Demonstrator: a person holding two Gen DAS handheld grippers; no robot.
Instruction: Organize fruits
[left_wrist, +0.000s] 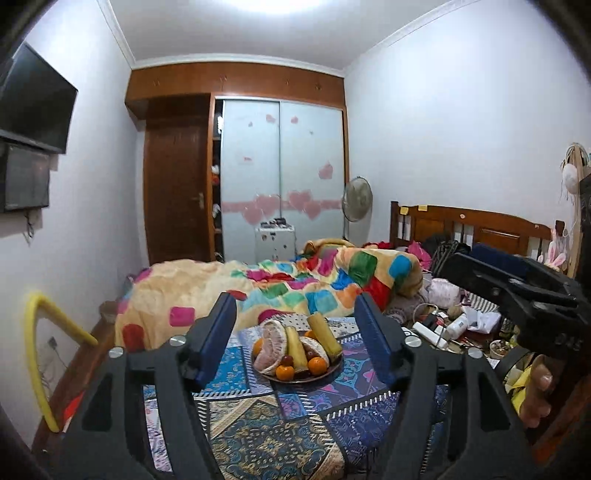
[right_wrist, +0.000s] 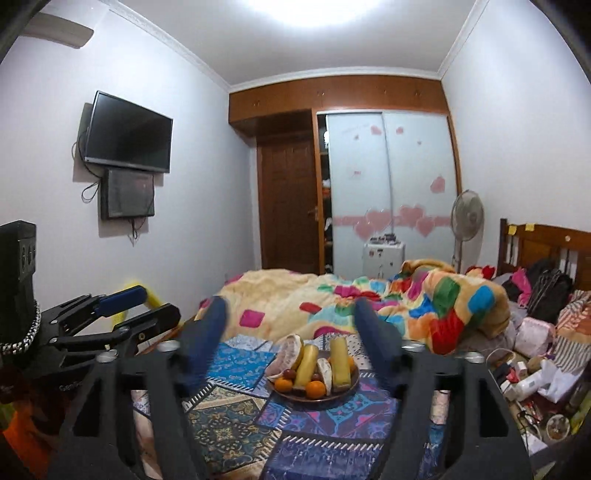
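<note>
On the bed (left_wrist: 258, 435), near its front edge, sits the fruit plate (left_wrist: 297, 378). I hold my left gripper (left_wrist: 295, 332) and right gripper (right_wrist: 291, 334) wide open, empty, aimed at it, ready to pick fruit.

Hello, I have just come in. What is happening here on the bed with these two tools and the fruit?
A person holds a two-finger gripper in each hand above a bed. Both the left gripper and the right gripper are open and empty, pointed toward a plate of fruit on the patterned cloth. The plate carries bananas, oranges and pomelo pieces. No fruit has been picked up yet, so the sorting seems not to have started.
</note>
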